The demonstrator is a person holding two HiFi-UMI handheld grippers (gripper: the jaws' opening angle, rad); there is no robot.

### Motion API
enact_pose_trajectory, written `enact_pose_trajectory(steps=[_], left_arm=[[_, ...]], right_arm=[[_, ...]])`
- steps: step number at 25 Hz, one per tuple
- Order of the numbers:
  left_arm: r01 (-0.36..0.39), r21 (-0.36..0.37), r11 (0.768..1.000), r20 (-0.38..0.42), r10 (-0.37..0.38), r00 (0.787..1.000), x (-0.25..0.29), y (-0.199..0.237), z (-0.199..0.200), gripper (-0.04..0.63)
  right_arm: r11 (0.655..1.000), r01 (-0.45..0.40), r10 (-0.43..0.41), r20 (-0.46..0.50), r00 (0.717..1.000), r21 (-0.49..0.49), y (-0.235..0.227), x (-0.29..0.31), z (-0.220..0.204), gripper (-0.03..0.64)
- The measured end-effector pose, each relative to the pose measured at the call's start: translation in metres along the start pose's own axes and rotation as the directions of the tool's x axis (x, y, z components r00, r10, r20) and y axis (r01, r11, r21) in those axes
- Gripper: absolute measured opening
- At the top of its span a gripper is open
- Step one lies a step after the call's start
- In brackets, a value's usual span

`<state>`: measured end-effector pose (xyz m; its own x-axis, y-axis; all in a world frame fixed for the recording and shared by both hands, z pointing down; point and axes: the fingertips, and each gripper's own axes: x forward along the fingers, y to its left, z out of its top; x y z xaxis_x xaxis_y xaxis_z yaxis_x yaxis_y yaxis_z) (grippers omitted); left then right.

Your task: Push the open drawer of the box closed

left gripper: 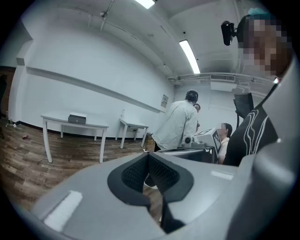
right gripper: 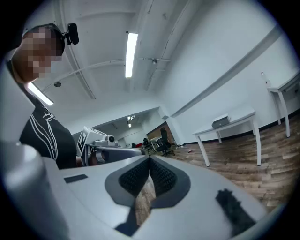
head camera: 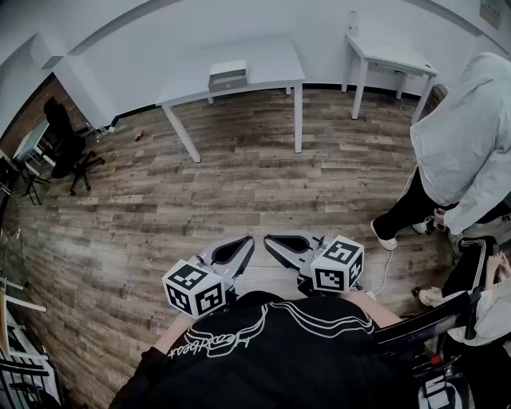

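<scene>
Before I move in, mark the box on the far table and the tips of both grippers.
box (head camera: 227, 74), head view, middle of its body.
left gripper (head camera: 247, 241), head view, tip where its jaws meet.
right gripper (head camera: 270, 239), head view, tip where its jaws meet.

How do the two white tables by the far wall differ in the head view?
The left table is clearly longer than the right table. The left table carries a grey box; the right table holds only a small pale item at one corner. The right table stands nearer the person in the light jacket. Both are white, thin-legged and stand on the wooden floor.
</scene>
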<state>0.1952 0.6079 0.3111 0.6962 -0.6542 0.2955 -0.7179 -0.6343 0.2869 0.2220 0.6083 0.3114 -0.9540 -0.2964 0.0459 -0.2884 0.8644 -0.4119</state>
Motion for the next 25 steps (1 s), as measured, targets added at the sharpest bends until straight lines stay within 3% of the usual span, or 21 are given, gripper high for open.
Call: enact_pose_trajectory(steps=[7,12,19,25], left_arm=[[0.016,-0.035,0.999,-0.004,-0.016,1.0,0.01,0.024,-0.002,0.008],[0.033,-0.057,0.998,0.01,-0.033,0.999,0.029,0.075,0.002,0.008],[0.053,-0.125,0.991,0.006,-0.052,0.999,0.069,0.213,0.022,0.008],[0.029,-0.117,0.993,-0.018,-0.031,0.999,0.089,0.371,0.077,0.008]], right_arm=[[0.999,0.04,-0.039,-0.012,0.999,0.011,-0.022,0.013,-0.003,0.009],[0.997,0.073,-0.072,-0.033,0.997,0.024,-0.066,0.046,-0.002,0.009],[0.992,0.116,-0.114,-0.054,0.992,0.045,-0.161,0.149,0.014,0.009],[0.985,0.156,-0.153,-0.045,0.987,0.071,-0.259,0.273,0.06,0.009]])
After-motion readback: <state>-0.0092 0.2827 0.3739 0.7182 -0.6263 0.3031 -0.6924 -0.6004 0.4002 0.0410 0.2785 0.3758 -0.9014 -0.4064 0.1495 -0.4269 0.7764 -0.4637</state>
